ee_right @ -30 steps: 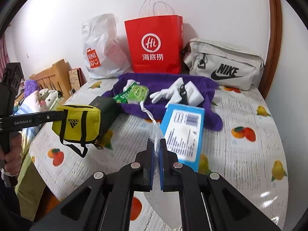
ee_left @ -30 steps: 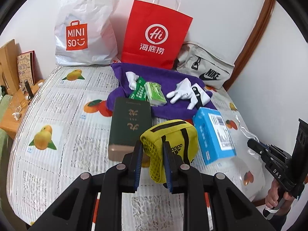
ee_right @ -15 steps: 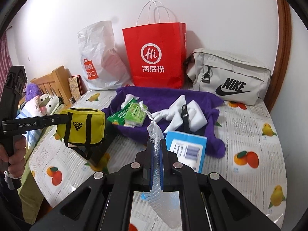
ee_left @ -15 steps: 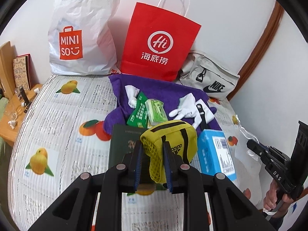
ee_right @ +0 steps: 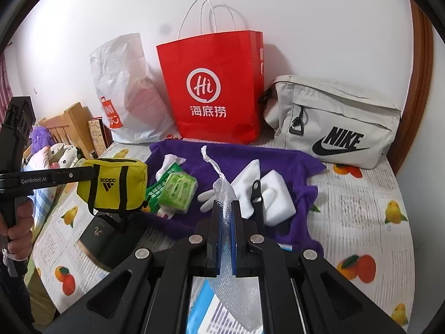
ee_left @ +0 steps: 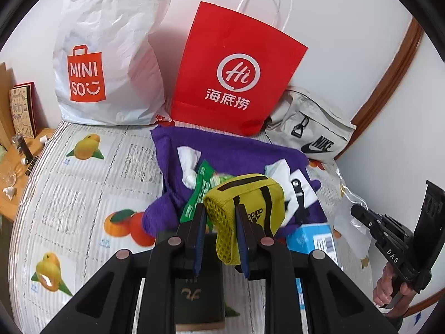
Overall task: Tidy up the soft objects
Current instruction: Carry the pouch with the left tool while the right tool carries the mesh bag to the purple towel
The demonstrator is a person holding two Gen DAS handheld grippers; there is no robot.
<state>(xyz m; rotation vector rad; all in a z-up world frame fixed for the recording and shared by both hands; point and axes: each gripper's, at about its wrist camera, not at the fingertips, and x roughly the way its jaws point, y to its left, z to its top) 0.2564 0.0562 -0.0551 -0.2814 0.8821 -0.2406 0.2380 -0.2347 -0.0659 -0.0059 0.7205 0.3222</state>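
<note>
My left gripper (ee_left: 219, 214) is shut on a yellow Adidas pouch (ee_left: 247, 203) and holds it in the air above the near edge of the purple towel (ee_left: 228, 150); the pouch also shows in the right wrist view (ee_right: 114, 185). My right gripper (ee_right: 226, 208) is shut on a clear mesh drawstring bag (ee_right: 222, 189), which hangs below the jaws. On the towel (ee_right: 250, 156) lie white gloves (ee_right: 247, 189), a white foam block (ee_right: 278, 197), green tissue packs (ee_right: 175, 189) and a white sock (ee_right: 169, 164).
A red paper bag (ee_right: 217, 91), a white Miniso bag (ee_right: 125, 100) and a grey Nike bag (ee_right: 333, 122) stand along the wall. A dark green box (ee_left: 197, 295) and a blue box (ee_left: 314, 239) lie near me. A wooden bedside stand (ee_left: 16, 172) is at the left.
Both grippers moved forward toward the towel and the wall. The yellow pouch went from above the green box to above the towel's near edge. Both grips stay shut.
</note>
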